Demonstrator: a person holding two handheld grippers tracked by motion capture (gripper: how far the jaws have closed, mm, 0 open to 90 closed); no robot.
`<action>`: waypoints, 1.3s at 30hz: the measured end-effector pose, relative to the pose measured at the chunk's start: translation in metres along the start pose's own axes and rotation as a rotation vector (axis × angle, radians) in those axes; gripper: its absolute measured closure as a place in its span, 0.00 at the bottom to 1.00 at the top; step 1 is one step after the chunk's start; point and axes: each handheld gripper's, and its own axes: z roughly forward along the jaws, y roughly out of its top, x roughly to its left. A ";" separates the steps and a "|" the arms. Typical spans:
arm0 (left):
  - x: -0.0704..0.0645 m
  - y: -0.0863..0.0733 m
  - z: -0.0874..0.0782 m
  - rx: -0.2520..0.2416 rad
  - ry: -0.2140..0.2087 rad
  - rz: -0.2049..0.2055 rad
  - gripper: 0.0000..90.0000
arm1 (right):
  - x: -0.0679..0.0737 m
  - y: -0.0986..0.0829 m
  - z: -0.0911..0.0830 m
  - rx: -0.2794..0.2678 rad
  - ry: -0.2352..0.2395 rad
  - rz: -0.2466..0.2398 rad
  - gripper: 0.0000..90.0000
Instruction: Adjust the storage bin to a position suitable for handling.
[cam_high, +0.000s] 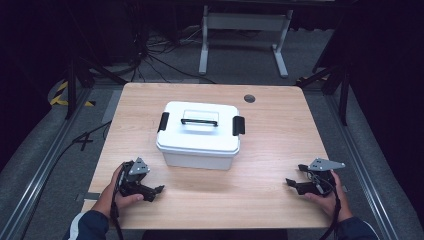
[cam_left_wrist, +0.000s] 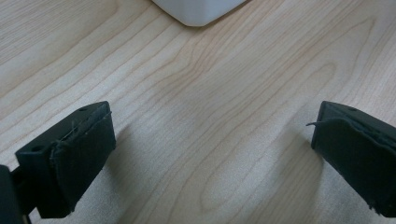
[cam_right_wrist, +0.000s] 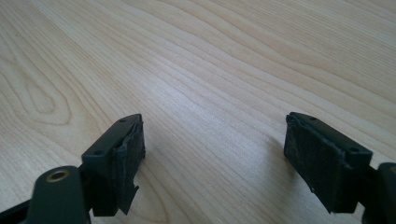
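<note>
Jaws on both the left gripper (cam_high: 159, 189) and right gripper (cam_high: 290, 182) stand released and empty, near the table's (cam_high: 280, 150) front edge. Beyond, mid-table, sits a latched white box (cam_high: 199, 135). Judged: nothing begun; next move likely reaches its black latches (cam_high: 238, 125).

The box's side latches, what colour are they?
Black, as is the handle; the latches show best in the high view.
</note>
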 end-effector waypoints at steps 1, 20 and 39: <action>0.000 0.000 0.000 0.000 0.000 0.000 0.00 | 0.000 0.000 0.000 0.001 -0.002 -0.001 0.23; -0.001 -0.001 -0.001 -0.001 0.017 0.002 0.01 | -0.001 0.000 -0.001 0.007 -0.004 -0.003 0.24; -0.001 -0.001 -0.001 0.000 0.012 -0.004 0.01 | 0.008 0.105 -0.032 0.026 0.009 -0.257 0.44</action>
